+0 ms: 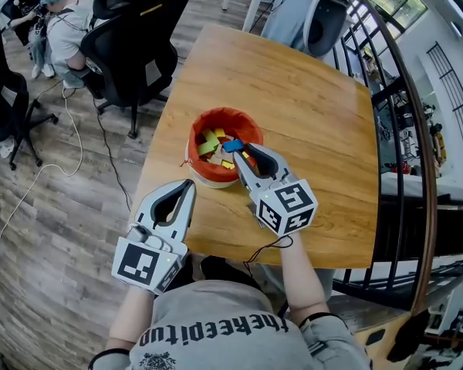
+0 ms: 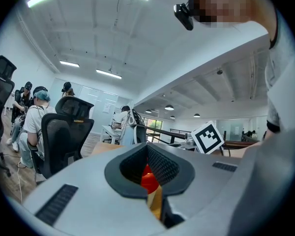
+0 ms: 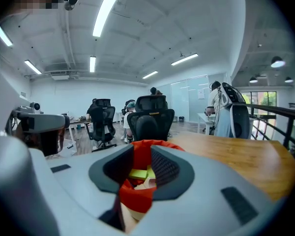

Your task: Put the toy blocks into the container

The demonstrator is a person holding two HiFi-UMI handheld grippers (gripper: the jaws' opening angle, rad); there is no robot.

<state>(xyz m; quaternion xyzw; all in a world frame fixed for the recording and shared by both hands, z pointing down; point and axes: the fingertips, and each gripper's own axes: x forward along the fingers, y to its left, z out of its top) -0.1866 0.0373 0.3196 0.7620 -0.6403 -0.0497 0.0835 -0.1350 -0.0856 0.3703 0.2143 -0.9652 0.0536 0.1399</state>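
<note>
Right gripper (image 1: 241, 151) is over the near rim of the container (image 1: 194, 151) on the bench (image 1: 309, 106), jaws part-open and clamping nothing. Blue block (image 1: 233, 146) lies at its tips on the toy blocks (image 1: 213, 141) inside, probably a drop-off. Left gripper (image 1: 187, 185) closed, empty, parked at the near edge, clear of the work.

Wood-plank floor (image 1: 46, 276), black office chairs (image 1: 135, 48)
</note>
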